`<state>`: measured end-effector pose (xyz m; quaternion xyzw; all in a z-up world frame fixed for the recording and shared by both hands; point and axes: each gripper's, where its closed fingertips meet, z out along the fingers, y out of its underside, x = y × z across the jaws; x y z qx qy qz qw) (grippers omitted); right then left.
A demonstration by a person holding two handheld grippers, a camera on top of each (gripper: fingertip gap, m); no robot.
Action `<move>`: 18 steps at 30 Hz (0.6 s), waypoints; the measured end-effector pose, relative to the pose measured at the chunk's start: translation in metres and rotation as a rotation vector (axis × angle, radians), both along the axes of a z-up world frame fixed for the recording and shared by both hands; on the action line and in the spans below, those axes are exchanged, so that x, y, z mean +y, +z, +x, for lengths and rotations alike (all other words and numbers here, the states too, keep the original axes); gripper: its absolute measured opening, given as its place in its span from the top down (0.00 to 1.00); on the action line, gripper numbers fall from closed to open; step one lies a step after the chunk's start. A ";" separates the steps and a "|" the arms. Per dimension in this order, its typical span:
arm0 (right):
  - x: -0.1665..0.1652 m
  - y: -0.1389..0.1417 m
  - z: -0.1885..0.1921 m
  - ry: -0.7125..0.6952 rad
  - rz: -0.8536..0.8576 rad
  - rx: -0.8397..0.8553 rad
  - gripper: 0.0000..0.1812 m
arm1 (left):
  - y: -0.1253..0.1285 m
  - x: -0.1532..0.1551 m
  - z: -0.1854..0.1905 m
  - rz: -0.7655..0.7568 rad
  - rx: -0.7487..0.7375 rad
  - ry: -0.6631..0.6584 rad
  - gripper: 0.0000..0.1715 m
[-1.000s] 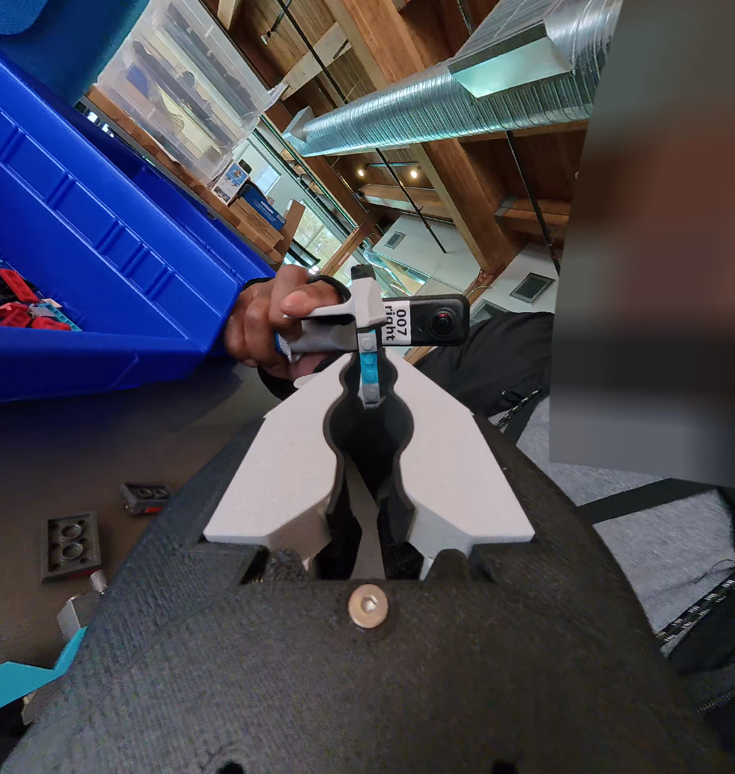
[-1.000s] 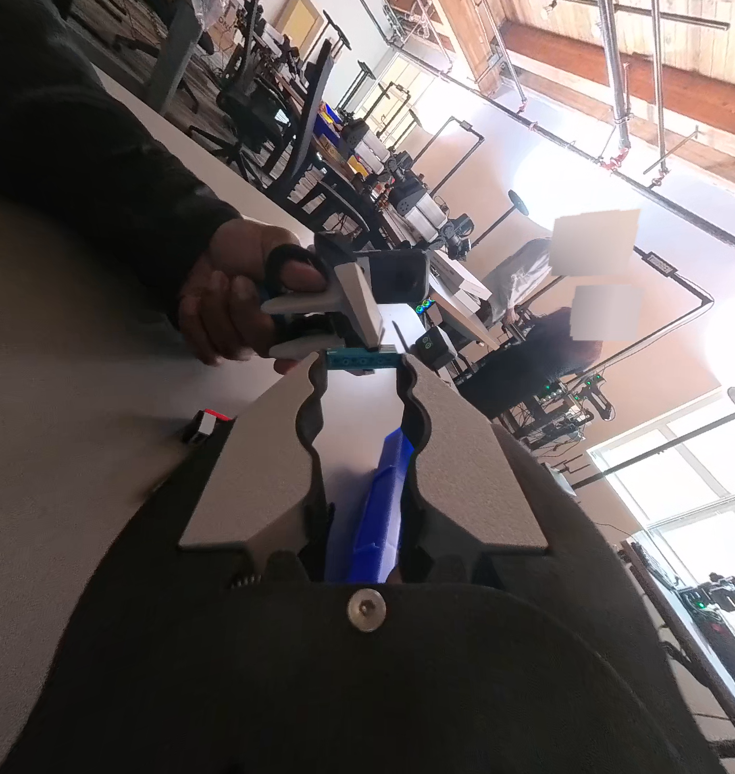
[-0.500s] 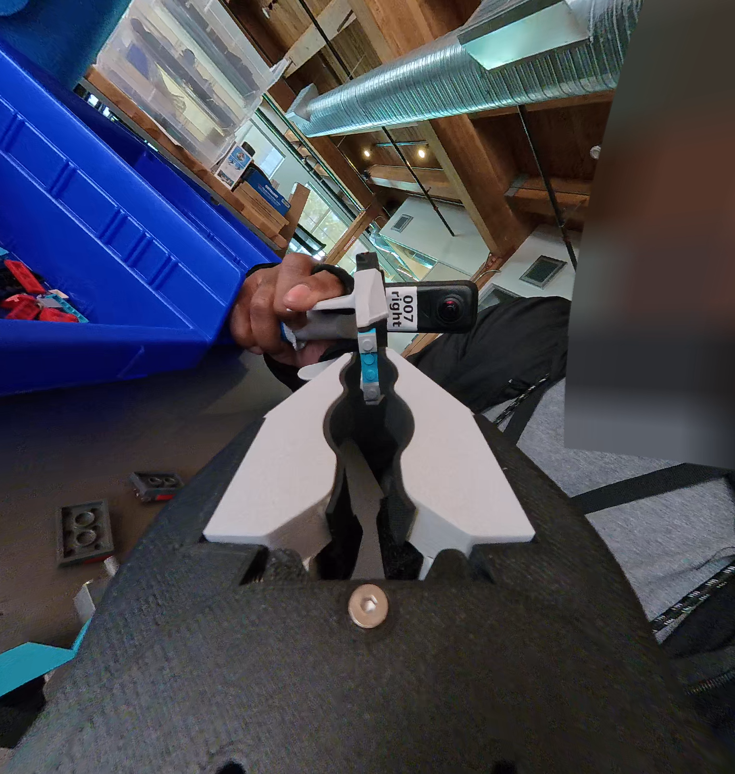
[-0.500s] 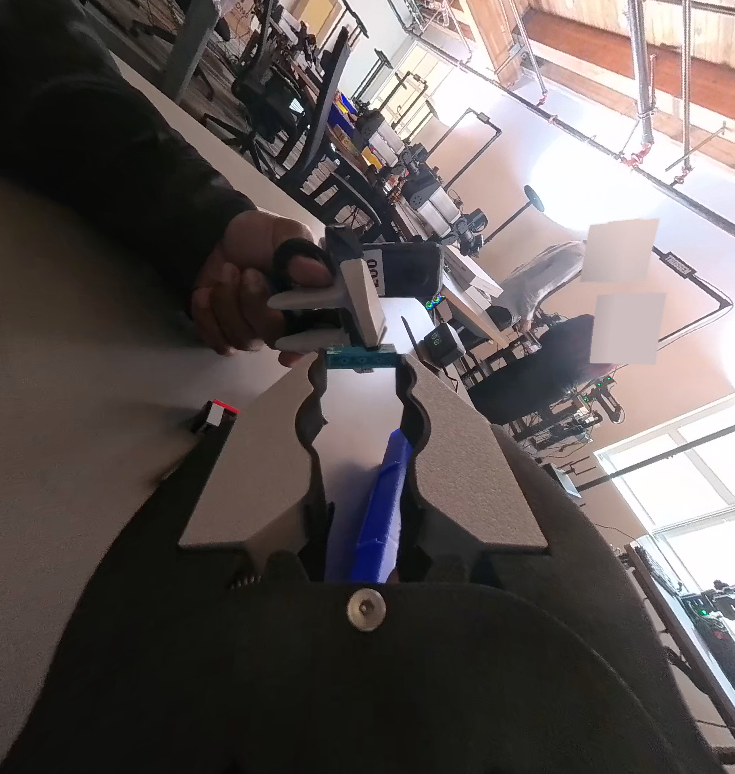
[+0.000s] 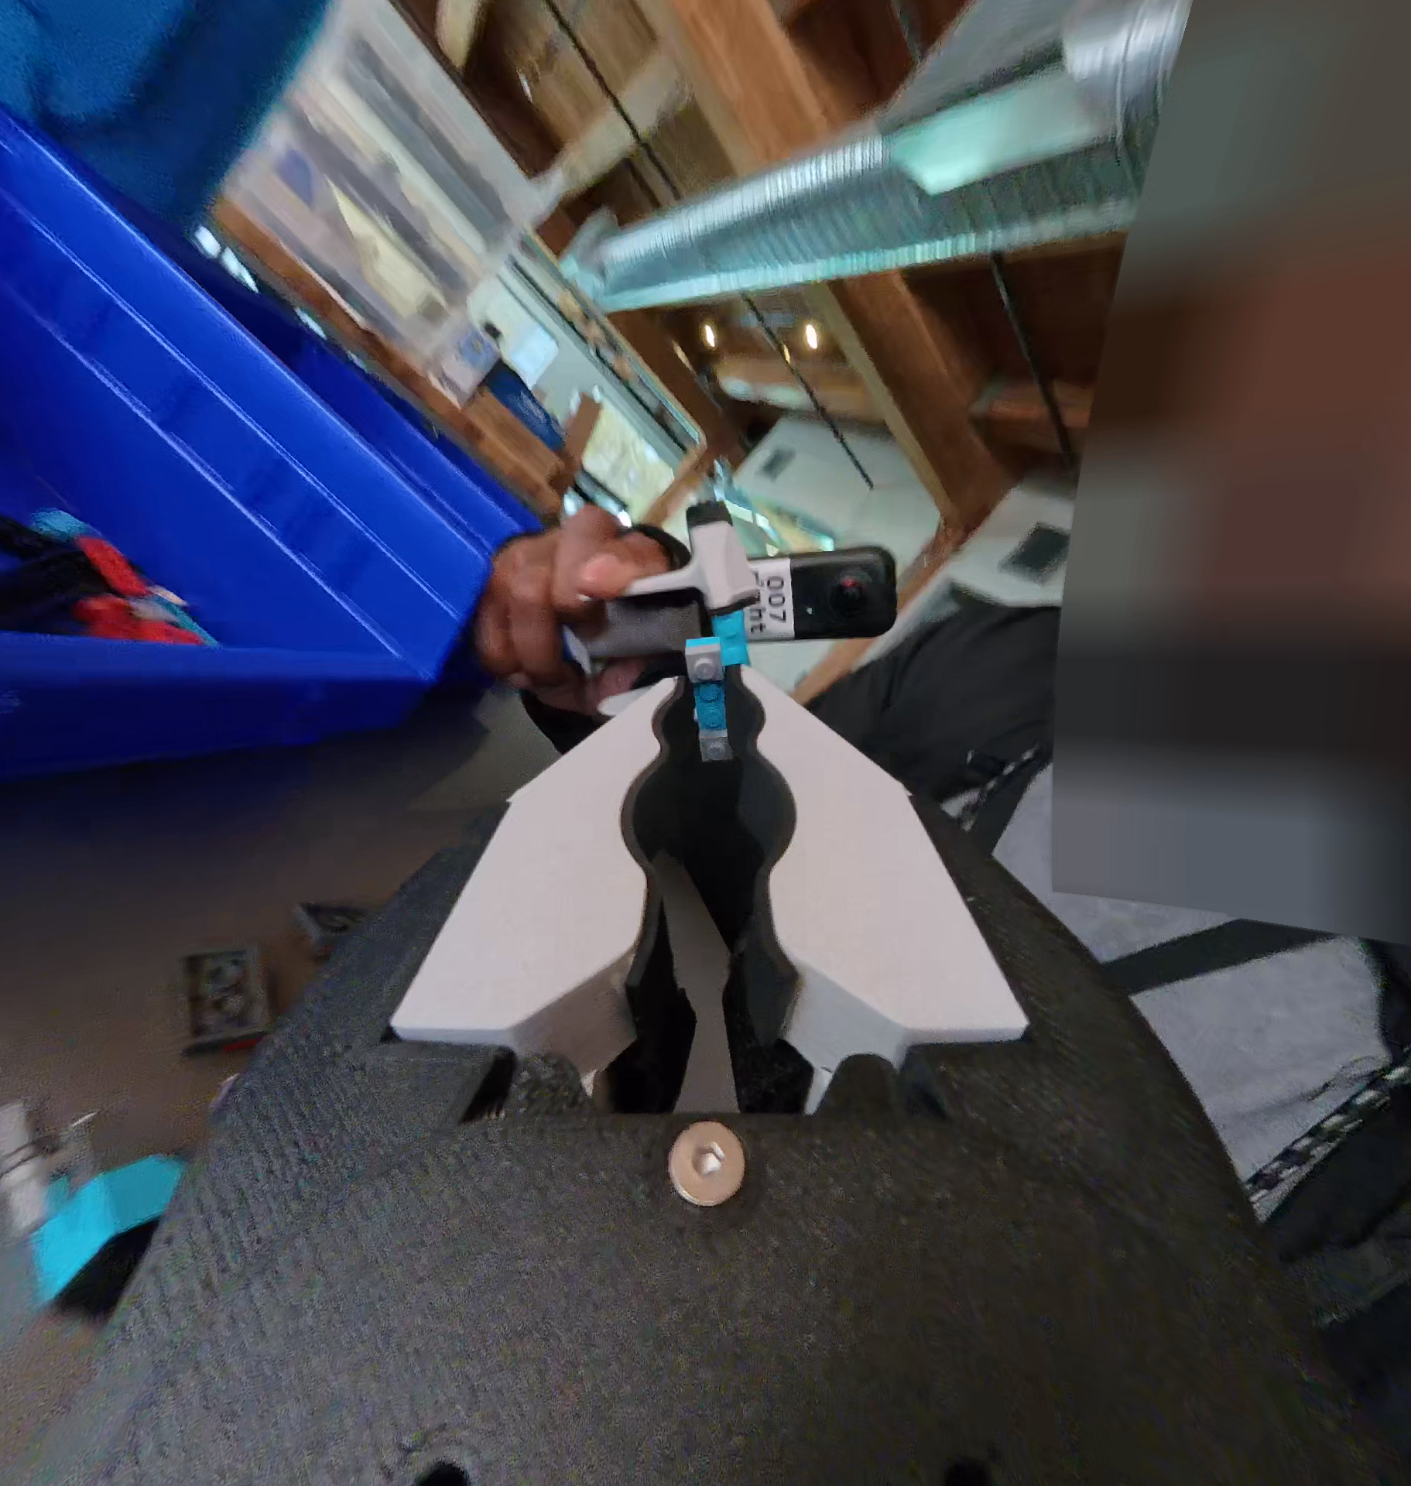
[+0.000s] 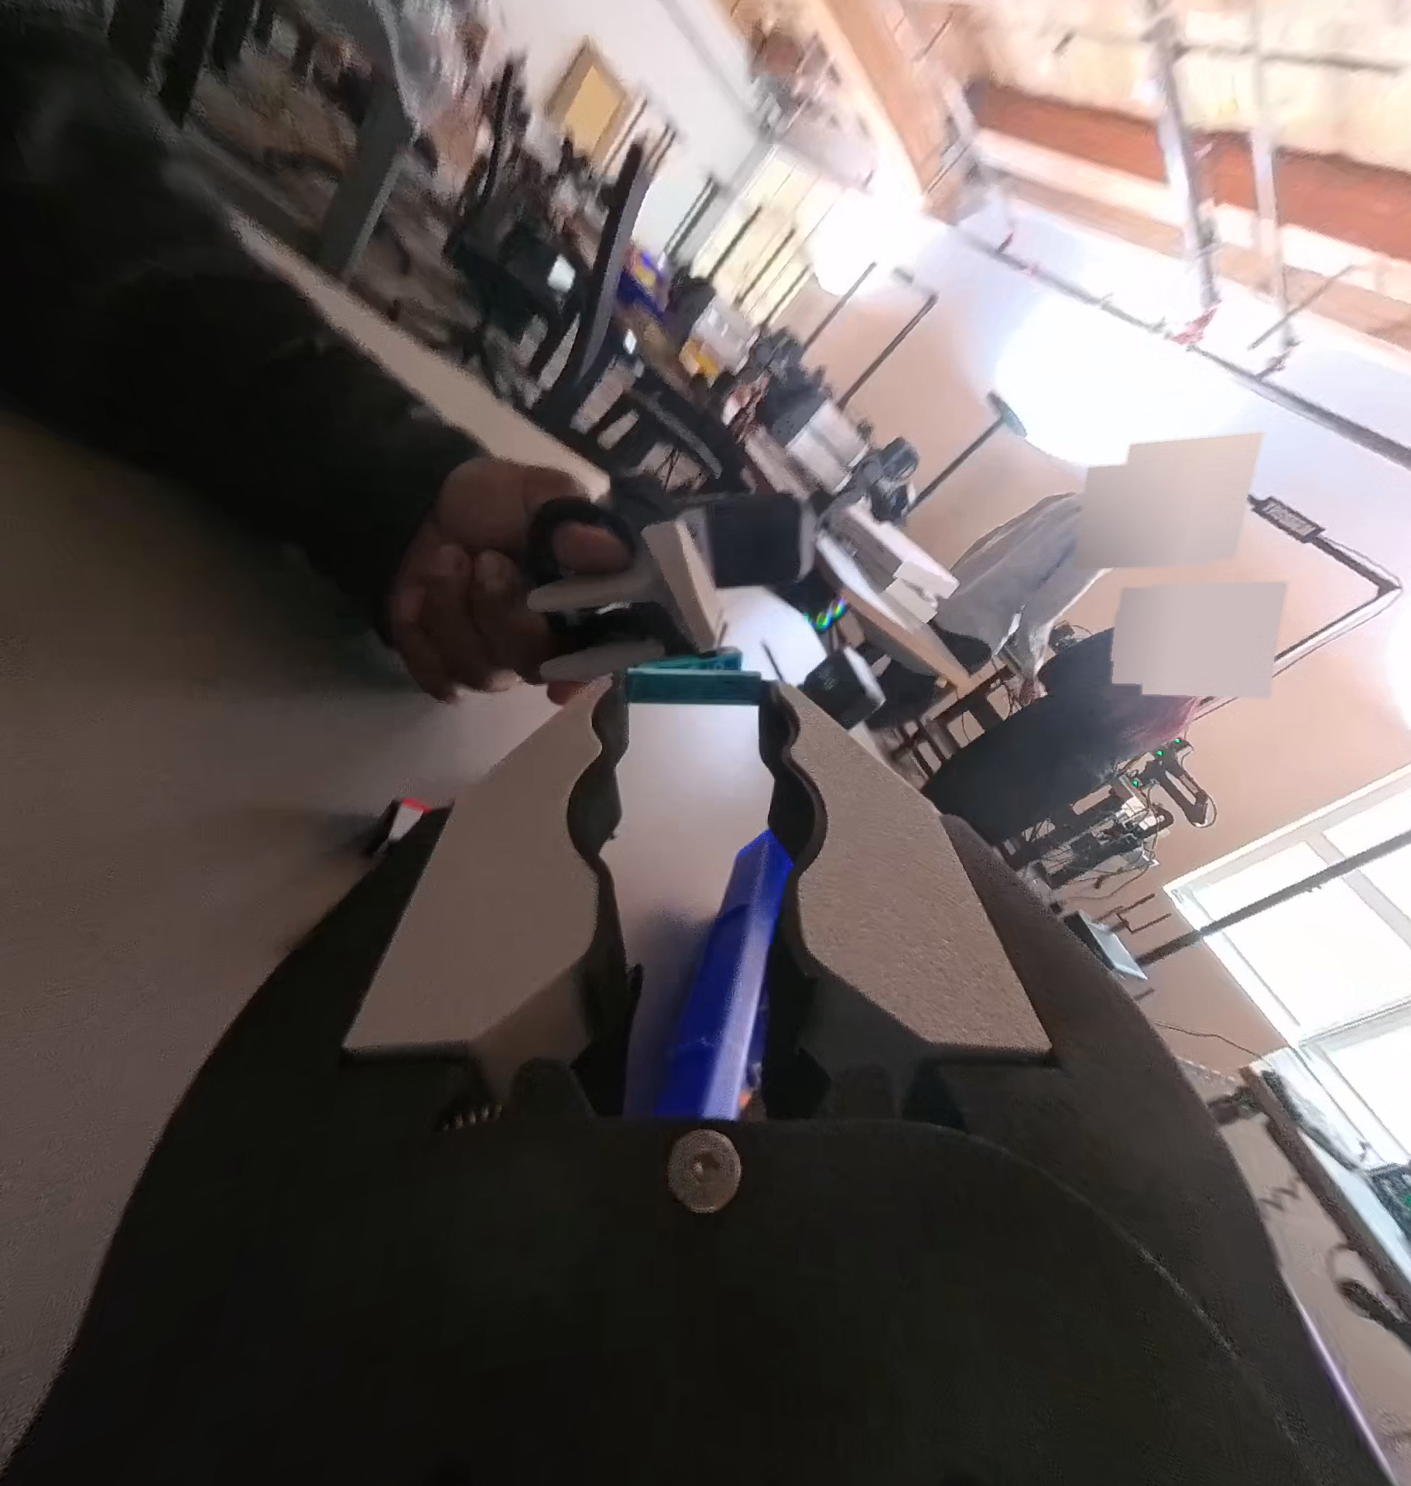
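In the left wrist view my left gripper [image 5: 710, 704] is shut edge-on on a thin strip of blue and grey plates [image 5: 711, 720], held in the air. Just beyond its tips a small grey plate with a cyan piece [image 5: 714, 655] sits tilted at the top of the strip, at the jaws of the other gripper [image 5: 710, 587], which a hand holds. In the right wrist view my right gripper [image 6: 692, 693] is shut on a teal plate [image 6: 692, 688] that spans its fingertips. The left gripper [image 6: 670, 595] and its hand are right behind it.
A blue bin [image 5: 203, 498] with red, black and cyan pieces stands at the left; its edge shows in the right wrist view [image 6: 734, 965]. A dark grey plate [image 5: 223, 997], a cyan piece [image 5: 99, 1230] and a small red-and-white piece [image 6: 400, 820] lie on the table. People sit far back. The tips of both grippers are at nearly the same place.
Both views have become blurred with motion. The grey and cyan end piece, in line with the strip before, now sits tilted across its top. Both grippers stay shut.
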<state>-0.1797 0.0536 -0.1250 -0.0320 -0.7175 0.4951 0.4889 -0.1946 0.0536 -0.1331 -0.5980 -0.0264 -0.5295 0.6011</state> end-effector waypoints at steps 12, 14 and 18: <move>0.101 0.001 -0.056 -0.583 -0.035 -0.084 0.81 | -0.030 0.004 -0.051 -0.173 0.082 0.235 0.95; 0.110 -0.002 -0.059 -0.632 -0.089 -0.127 0.81 | -0.035 0.006 -0.052 -0.202 0.097 0.250 0.95; 0.121 -0.005 -0.063 -0.711 -0.145 -0.186 0.81 | -0.038 0.008 -0.052 -0.216 0.115 0.262 0.95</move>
